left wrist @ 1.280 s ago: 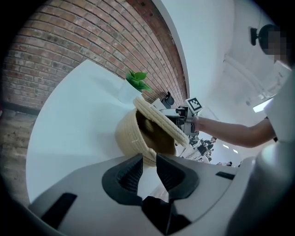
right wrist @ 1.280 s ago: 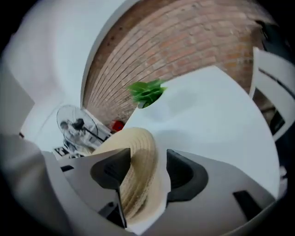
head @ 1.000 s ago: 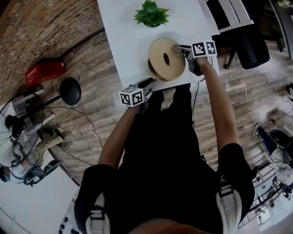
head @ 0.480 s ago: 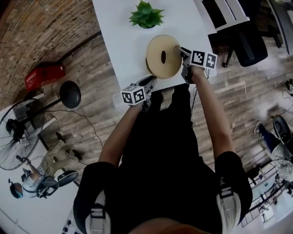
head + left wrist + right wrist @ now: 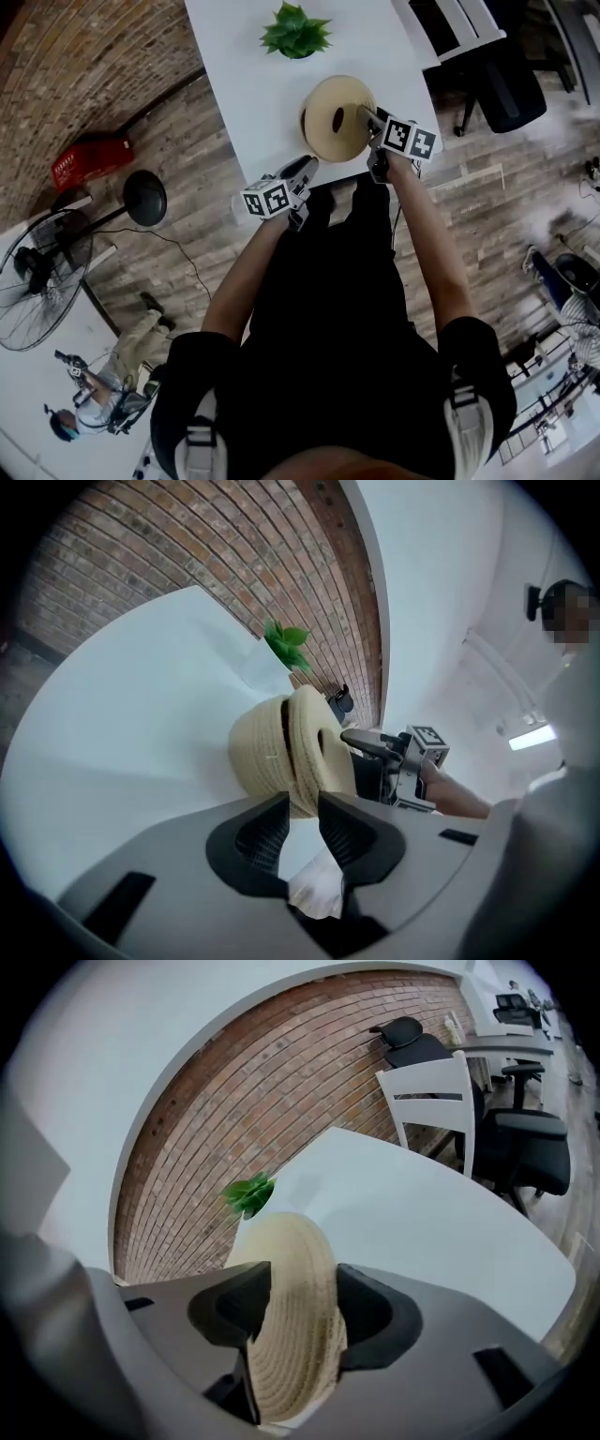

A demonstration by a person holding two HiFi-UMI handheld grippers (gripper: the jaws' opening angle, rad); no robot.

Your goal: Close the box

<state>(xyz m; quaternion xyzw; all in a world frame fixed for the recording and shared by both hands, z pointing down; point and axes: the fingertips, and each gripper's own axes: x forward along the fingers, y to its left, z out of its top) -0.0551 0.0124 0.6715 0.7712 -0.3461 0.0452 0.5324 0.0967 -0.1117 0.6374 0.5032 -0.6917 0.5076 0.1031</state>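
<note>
The box is a round woven basket (image 5: 323,127) (image 5: 258,757) on the white table (image 5: 253,84). Its woven lid (image 5: 339,117) (image 5: 319,752) lies almost flat on the rim, with a thin dark gap left. My right gripper (image 5: 364,114) (image 5: 305,1274) reaches in from the right. The lid's edge (image 5: 291,1335) fills the space between its jaws and touches both pads, though the jaws have just been opening. My left gripper (image 5: 309,164) (image 5: 302,803) hovers at the table's near edge, short of the basket. Its jaws have just opened a little, with nothing between the tips.
A small green plant (image 5: 295,30) (image 5: 248,1194) stands behind the basket. A white chair (image 5: 436,1101) and a black office chair (image 5: 511,84) stand off the table's right side. On the wooden floor at left are a fan (image 5: 28,272) and a red object (image 5: 89,150).
The lid, tilted up off the basket before, has come down nearly flat onto the rim. My right gripper has swung and drawn back toward the person. The left gripper has barely moved.
</note>
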